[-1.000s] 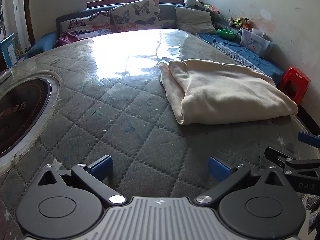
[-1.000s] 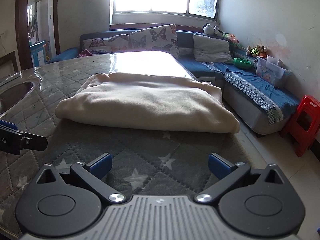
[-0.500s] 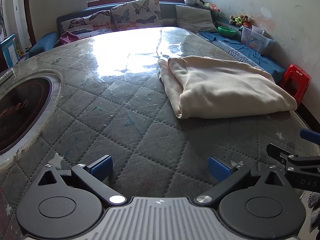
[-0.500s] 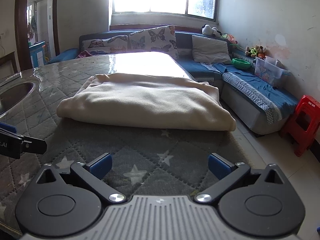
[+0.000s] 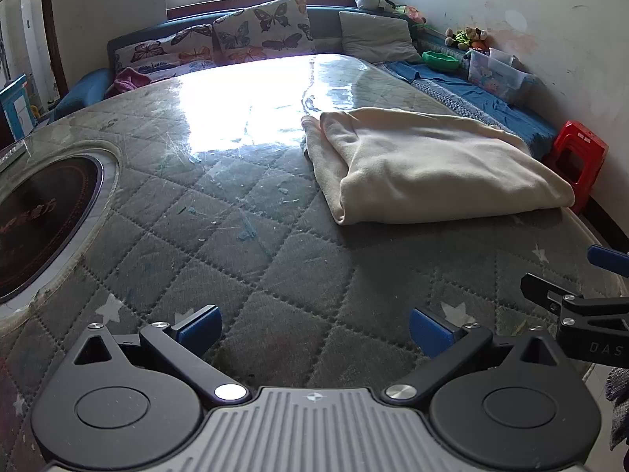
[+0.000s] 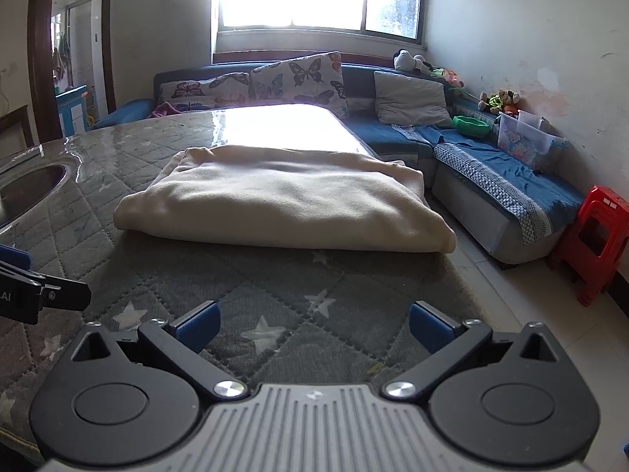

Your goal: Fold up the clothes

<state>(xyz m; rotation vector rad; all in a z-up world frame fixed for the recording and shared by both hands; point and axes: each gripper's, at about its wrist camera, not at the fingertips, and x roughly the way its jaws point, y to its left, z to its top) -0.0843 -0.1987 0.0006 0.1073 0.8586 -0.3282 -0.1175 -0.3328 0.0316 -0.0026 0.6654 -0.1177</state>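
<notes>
1. Both grippers stand with jaws spread wide and nothing between them: the left gripper and the right gripper each hover low over the near edge of the table, side by side and apart.
2. Largest in view is the table, topped with a grey quilted cover with pale stars under a clear glossy sheet that glares in the window light.
3. Behind it runs a blue sofa with butterfly cushions.
4. On the table's right half, ahead of both grippers and well apart from them, lies the cream garment, folded into a thick flat rectangle.
5. A round dark inset sits in the table's left side.
6. A red stool stands on the floor to the right.
</notes>
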